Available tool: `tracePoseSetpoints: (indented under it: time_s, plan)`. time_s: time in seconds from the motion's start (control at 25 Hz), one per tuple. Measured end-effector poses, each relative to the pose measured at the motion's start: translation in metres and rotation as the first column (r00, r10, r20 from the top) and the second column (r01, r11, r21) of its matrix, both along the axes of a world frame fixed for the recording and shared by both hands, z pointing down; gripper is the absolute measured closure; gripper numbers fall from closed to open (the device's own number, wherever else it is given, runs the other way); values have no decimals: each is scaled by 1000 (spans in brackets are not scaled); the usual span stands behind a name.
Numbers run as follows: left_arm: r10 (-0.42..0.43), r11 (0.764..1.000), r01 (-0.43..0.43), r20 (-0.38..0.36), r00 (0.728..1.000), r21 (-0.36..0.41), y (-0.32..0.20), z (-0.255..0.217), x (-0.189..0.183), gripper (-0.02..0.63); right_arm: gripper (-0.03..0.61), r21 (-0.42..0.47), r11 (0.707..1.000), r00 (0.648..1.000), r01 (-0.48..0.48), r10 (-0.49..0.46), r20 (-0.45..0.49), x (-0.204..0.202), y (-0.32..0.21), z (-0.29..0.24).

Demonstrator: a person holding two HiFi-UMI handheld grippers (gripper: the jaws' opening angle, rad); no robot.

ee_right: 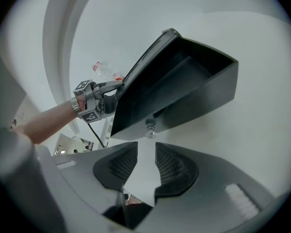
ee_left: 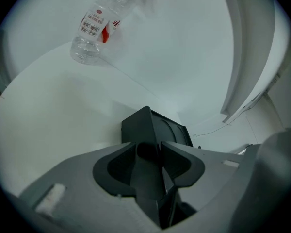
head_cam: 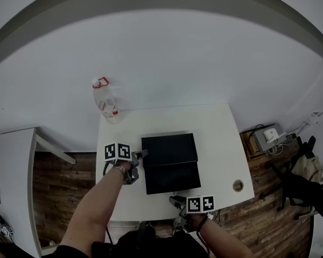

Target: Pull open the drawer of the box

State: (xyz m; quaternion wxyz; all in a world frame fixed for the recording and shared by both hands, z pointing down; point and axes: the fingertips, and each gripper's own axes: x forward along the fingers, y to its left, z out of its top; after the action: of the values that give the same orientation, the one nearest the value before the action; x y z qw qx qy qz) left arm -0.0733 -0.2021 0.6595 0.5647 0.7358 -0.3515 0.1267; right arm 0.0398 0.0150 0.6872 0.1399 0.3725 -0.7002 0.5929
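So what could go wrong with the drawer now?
The small knob sits just ahead of the right gripper, whose jaws are apart, so a grab could miss it. Only the left gripper, clamped on the box, steadies it. If that slips, the box could slide toward the table edge.

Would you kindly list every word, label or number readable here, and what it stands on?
On the bottle label: red and white print, too blurred to read.
On the marker cubes: black-and-white square patterns only, no words.
On the black box: no print visible.
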Motion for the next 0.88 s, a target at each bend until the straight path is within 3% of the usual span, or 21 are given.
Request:
tracePoseSetpoints:
  time_s: [0.24,0.4,0.6,0.76,0.88]
  plan:
    - [-62,997,65,-55,997,44,-2,-10,-8,445,481,2,1000,997,-6,6,79,7,29,-18]
    - [-75,991,83,-73,994,103,3,-33,-26,459,557,64,998,989,-16,7,147,11,31,-48]
    - [-43,974,72,-139,989,217,29,-77,-37,612,572,187,980,966,-63,13,258,17,14,-105]
    - [1,956,60,-208,978,287,59,-113,-28,612,572,277,956,945,-101,5,327,19,4,-151]
    - [85,940,6,-250,965,340,102,-139,-3,612,573,331,935,928,-131,-2,374,23,-1,-187]
